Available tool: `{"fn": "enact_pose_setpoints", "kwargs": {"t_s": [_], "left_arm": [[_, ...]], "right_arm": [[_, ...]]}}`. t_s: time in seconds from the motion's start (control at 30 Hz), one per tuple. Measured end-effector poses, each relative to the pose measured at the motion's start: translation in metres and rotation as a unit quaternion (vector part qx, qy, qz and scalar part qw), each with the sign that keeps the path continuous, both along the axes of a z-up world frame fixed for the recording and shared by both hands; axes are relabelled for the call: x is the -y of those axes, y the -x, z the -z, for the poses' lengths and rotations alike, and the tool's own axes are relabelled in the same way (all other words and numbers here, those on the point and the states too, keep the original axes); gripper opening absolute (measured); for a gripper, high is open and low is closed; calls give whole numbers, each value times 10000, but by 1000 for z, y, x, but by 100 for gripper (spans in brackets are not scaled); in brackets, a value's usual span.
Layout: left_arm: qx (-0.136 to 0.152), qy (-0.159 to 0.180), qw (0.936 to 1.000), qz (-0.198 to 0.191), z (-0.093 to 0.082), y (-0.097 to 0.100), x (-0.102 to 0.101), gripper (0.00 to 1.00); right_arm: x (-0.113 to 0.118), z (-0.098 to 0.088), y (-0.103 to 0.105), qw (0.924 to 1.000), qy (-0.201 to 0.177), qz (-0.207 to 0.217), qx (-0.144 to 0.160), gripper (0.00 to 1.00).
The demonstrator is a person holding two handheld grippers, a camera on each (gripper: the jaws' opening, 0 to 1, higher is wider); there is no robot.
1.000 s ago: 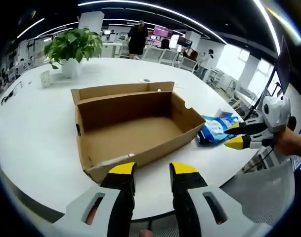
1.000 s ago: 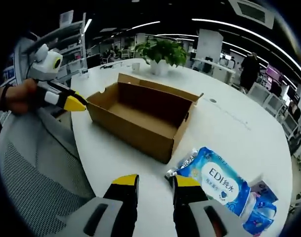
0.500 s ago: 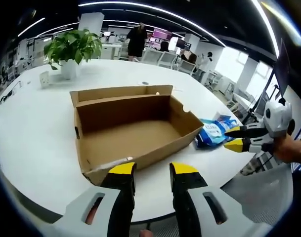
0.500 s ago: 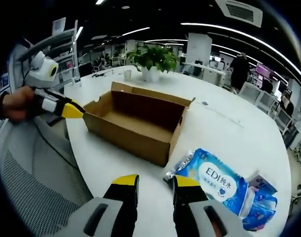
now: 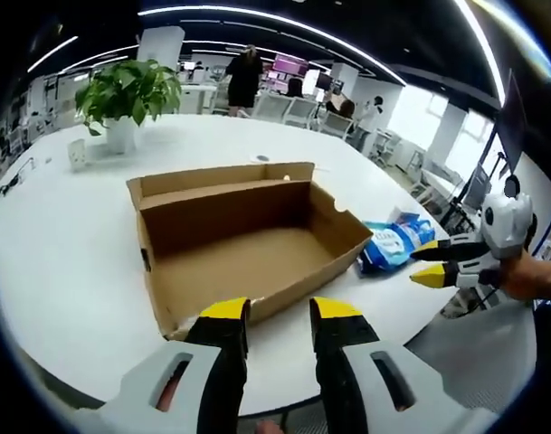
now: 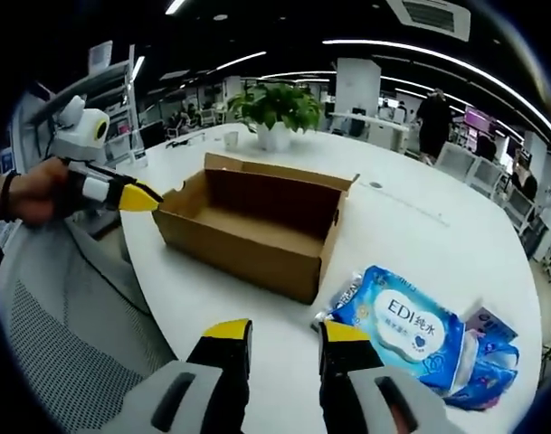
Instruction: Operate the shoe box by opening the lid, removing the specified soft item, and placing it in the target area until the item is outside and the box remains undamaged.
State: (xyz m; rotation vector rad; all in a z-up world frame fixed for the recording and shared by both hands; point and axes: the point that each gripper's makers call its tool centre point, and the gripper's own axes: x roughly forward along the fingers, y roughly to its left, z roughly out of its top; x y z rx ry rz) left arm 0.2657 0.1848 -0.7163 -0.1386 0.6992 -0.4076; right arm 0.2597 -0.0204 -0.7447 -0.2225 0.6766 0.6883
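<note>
Left gripper (image 5: 280, 312): I hold it released, jaws parted with nothing between them, just short of the shoe box's near long wall; in the right gripper view it sits at the box's left end (image 6: 139, 196).

Right gripper (image 6: 286, 332): released as well, jaws apart and empty, hovering over bare counter between the box's corner and the blue pack.

Shoe box (image 5: 243, 240): open, its flap standing up along the far long wall; the interior I can see is bare brown cardboard. Walls look square and uncrushed.

Soft item, blue wipes pack (image 6: 406, 327): already outside the box, lying flat on the counter (image 5: 58, 244) just beside the box's right short end; a second, smaller blue packet (image 6: 492, 357) touches its far side.

Step in hand, my reading: the removal looks finished, so what remains is settling the pack in its target area, which I cannot identify here.

How I would do it well: approach the pack from its near edge with the right gripper, pinch the soft film lightly, lift clear before sliding, and swing away from the box corner so the cardboard is not knocked.

Left gripper's role: stay off the wall; steady the box only if it shifts.

Background: potted plant (image 5: 130, 90) beyond the box, well apart.
</note>
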Motion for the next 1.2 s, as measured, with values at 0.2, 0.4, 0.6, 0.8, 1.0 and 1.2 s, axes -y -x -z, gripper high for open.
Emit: {"fn": "enact_pose_setpoints", "kwargs": {"t_s": [0.2, 0.4, 0.6, 0.8, 1.0, 1.2], "left_arm": [[-211, -634, 9927, 1007, 5, -23, -20, 27], [-390, -1536, 9558, 2477, 27, -31, -24, 28], [-588, -1634, 9395, 2952, 44, -39, -16, 30], [-883, -1594, 9180, 3522, 60, -44, -6, 30], [-1032, -1596, 8977, 3975, 71, -48, 0, 35], [-1296, -1517, 8770, 4370, 86, -45, 2, 38]], "right_arm": [[-7, -2, 8, 9996, -231, 147, -38, 28], [-9, -2, 15, 9986, -401, 343, -51, 31], [-3, -5, 15, 9977, -435, 508, -66, 33], [6, -10, 11, 9963, -511, 691, -30, 35], [10, -11, 12, 9953, -546, 801, -49, 37], [15, -10, 15, 9942, -550, 914, -98, 38]]}}
